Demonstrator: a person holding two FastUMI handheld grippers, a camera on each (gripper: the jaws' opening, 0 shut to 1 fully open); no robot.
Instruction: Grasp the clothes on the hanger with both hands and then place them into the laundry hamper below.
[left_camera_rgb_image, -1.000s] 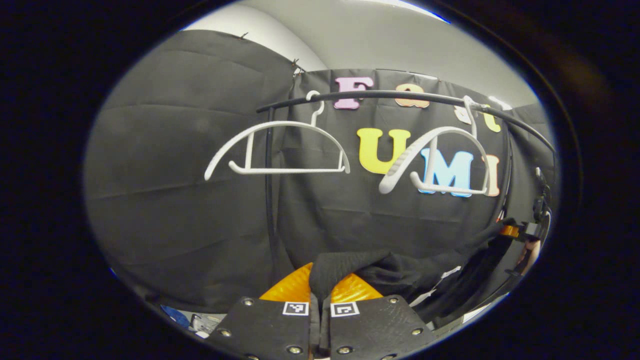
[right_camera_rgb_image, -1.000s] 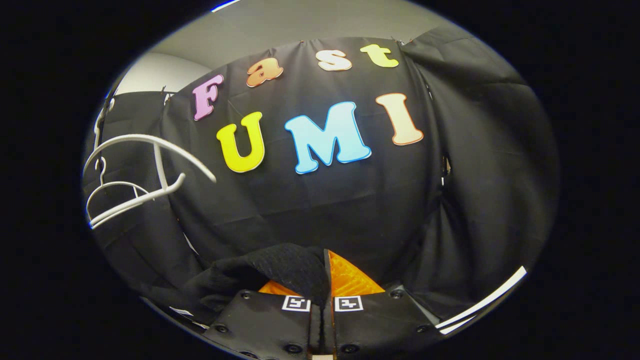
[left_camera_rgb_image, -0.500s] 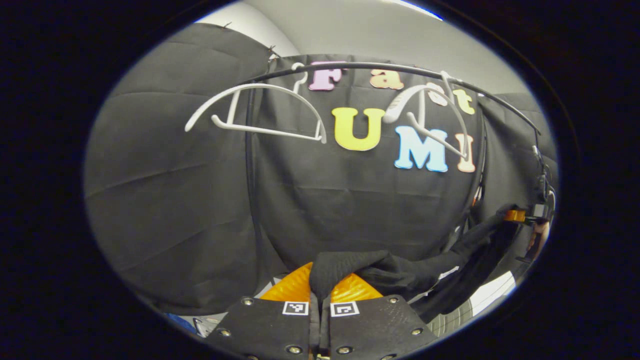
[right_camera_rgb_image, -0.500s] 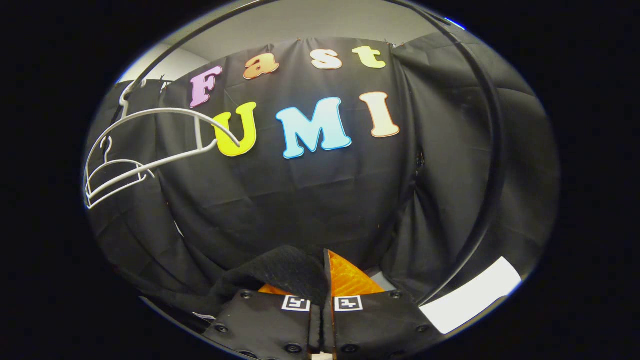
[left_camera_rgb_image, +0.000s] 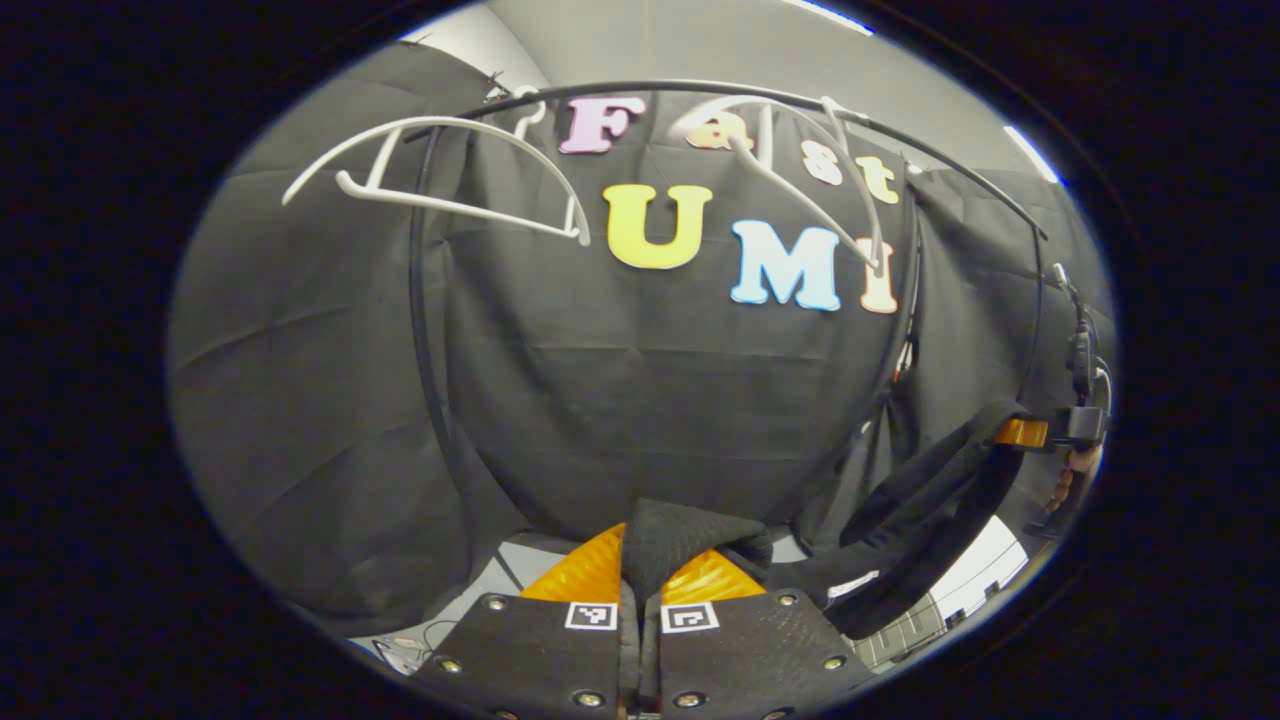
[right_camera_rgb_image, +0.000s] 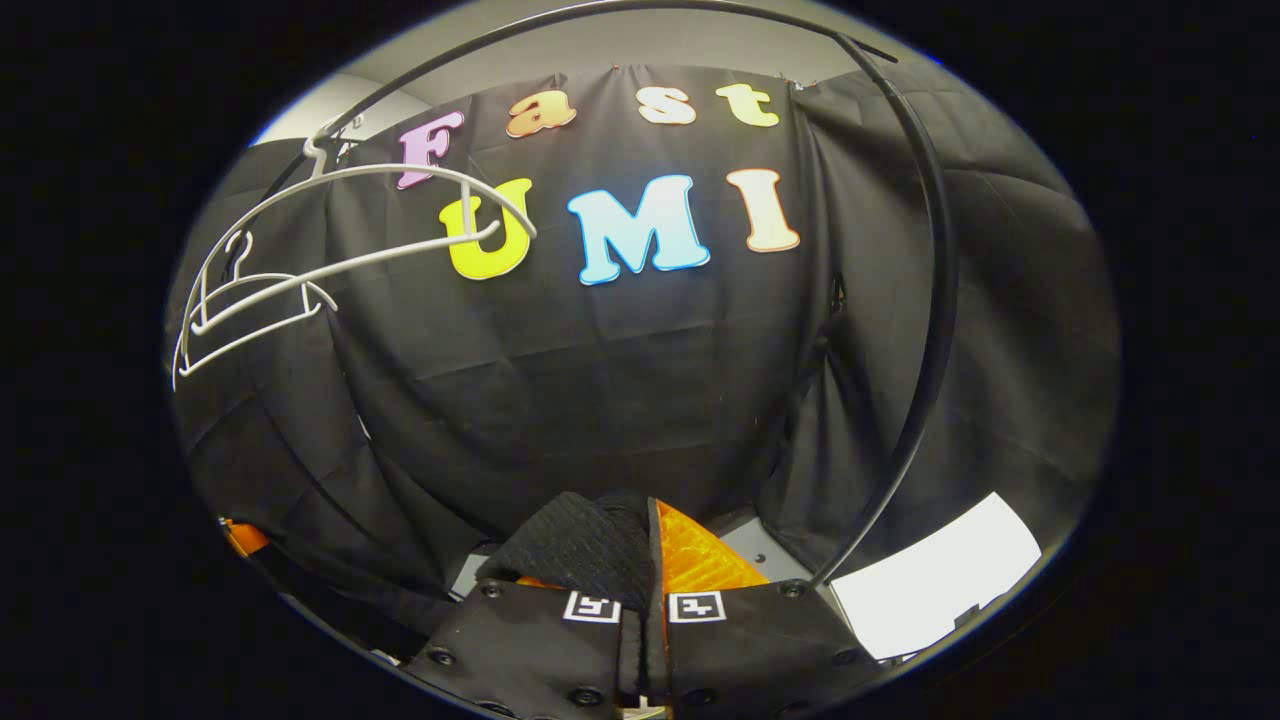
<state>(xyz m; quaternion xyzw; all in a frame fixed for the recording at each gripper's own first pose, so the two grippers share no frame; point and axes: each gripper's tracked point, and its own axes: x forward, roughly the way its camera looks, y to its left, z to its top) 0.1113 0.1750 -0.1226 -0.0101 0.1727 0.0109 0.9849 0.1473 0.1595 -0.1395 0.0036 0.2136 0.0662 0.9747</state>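
Here, the left gripper (left_camera_rgb_image: 640, 575) is clamped on the black garment (left_camera_rgb_image: 690, 540), and the right gripper (right_camera_rgb_image: 648, 560) pinches its other end (right_camera_rgb_image: 580, 545). Behind, two bare white hangers (left_camera_rgb_image: 440, 170) hang on the black rail (left_camera_rgb_image: 700, 90).

Lower part of the black garment (left_camera_rgb_image: 900, 520) and far gripper (left_camera_rgb_image: 1030, 433) cut off at edge

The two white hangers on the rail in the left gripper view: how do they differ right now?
The left hanger hangs nearly broadside to the camera, its full arc and crossbar open to view. The right hanger is turned more edge-on, so it looks narrow, and its bar slants steeply down to the right. Both are white, bare of clothes, and hooked on the black rail.
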